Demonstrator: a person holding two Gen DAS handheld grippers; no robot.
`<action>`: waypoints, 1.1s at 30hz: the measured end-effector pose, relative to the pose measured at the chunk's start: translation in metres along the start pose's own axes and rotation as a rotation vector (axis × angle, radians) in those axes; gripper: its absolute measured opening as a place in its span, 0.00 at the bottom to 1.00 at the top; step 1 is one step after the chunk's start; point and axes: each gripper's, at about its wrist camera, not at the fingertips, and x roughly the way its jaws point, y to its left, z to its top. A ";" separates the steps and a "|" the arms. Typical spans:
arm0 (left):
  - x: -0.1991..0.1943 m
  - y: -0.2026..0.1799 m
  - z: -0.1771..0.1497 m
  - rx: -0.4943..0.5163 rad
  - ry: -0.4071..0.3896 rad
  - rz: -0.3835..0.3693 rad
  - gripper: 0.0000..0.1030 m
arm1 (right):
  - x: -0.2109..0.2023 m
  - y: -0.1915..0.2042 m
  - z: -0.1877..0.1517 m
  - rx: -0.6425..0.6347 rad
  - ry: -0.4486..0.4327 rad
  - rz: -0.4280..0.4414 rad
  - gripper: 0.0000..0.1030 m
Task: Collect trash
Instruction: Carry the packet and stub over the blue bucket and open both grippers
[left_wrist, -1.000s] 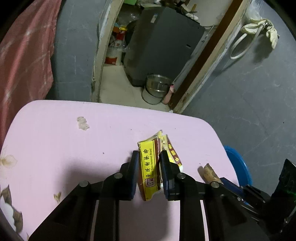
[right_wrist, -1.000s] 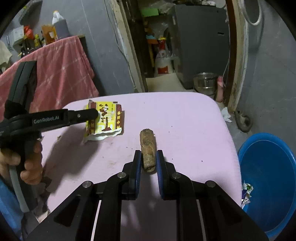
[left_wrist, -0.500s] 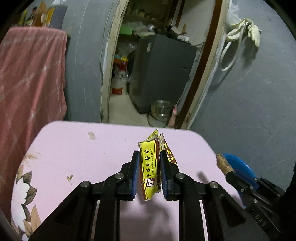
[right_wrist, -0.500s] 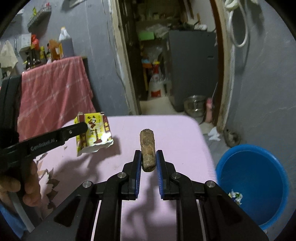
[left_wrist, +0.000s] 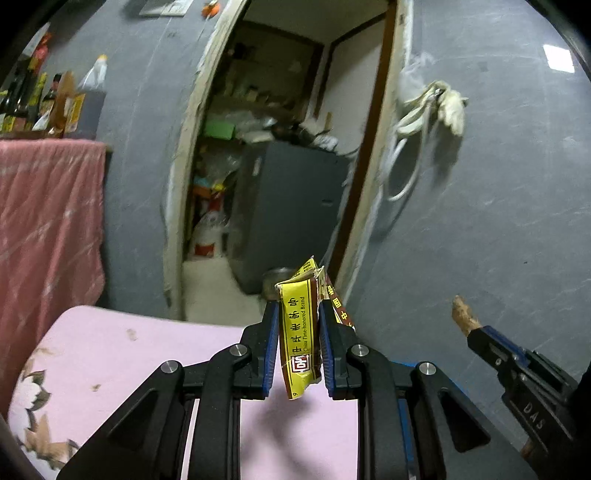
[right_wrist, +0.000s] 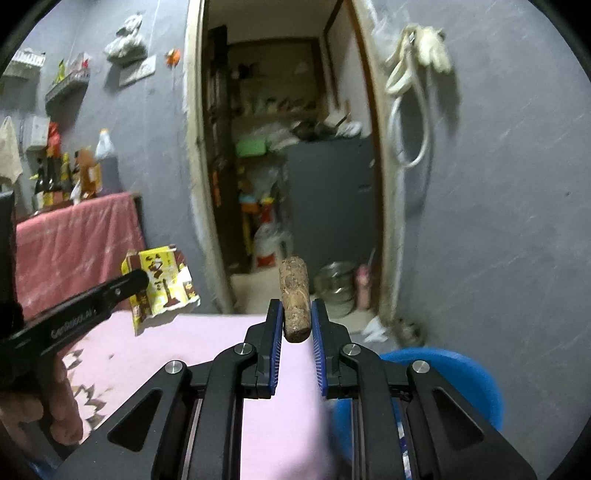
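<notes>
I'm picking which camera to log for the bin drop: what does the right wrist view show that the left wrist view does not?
Only the right wrist view shows the blue bin clearly, low at right beside the pink table, and the hand that holds the left gripper.

Only the left wrist view shows the yellow wrapper end-on between the left gripper's fingers, and the flower print on the table.

Both show the wrapper, the brown chunk clamped in the right gripper, the doorway and the gloves hanging on the wall.
</notes>
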 end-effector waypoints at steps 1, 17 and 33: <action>0.000 -0.009 0.000 0.003 -0.013 -0.013 0.17 | -0.004 -0.005 0.002 0.000 -0.013 -0.011 0.13; 0.038 -0.128 -0.024 0.072 -0.027 -0.170 0.17 | -0.049 -0.107 -0.001 0.036 -0.078 -0.204 0.13; 0.101 -0.140 -0.052 0.039 0.199 -0.188 0.19 | -0.025 -0.147 -0.029 0.129 0.020 -0.205 0.14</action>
